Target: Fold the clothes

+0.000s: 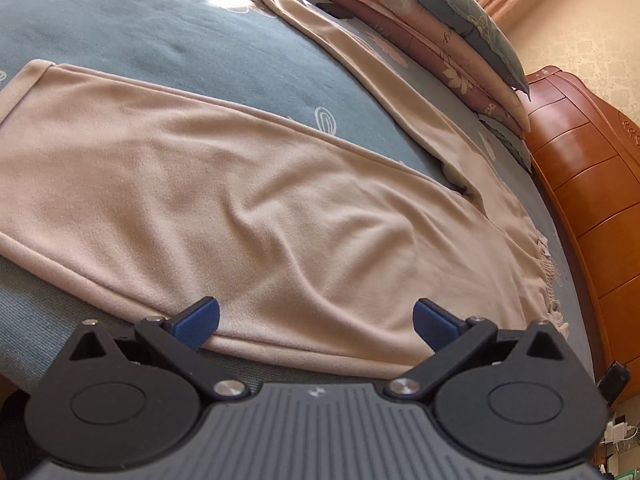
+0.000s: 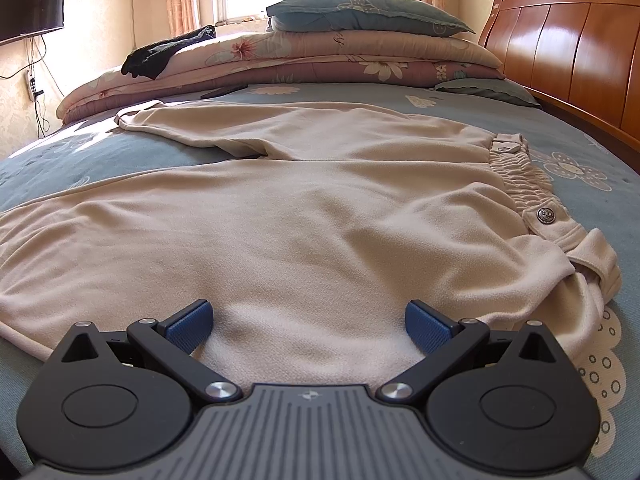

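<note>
We see a pair of beige trousers point(image 2: 304, 216) spread flat on the blue-grey floral bedspread point(image 2: 100, 152), the two legs splayed apart in a V and the elastic waistband point(image 2: 524, 176) with its metal button point(image 2: 545, 213) lying toward the wooden headboard point(image 2: 568, 40). In the left wrist view the near trouser leg point(image 1: 224, 184) runs across the frame to its hem at the left, while the far leg point(image 1: 360, 68) stretches away toward the stacked quilts point(image 1: 424, 20). The left gripper point(image 1: 316, 318) hovers at the near edge of that leg with its blue pads point(image 1: 198, 322) spread wide, nothing between them. The right gripper point(image 2: 308, 320) sits low over the seat area of the trousers, its pads point(image 2: 426, 326) likewise wide apart and holding nothing (whether they touch the cloth we cannot tell). Beyond, folded floral quilts point(image 2: 320, 56) carry a teal pillow point(image 2: 368, 12) and a dark garment point(image 2: 168, 52), and a television point(image 2: 30, 6) hangs on the wall at left
</note>
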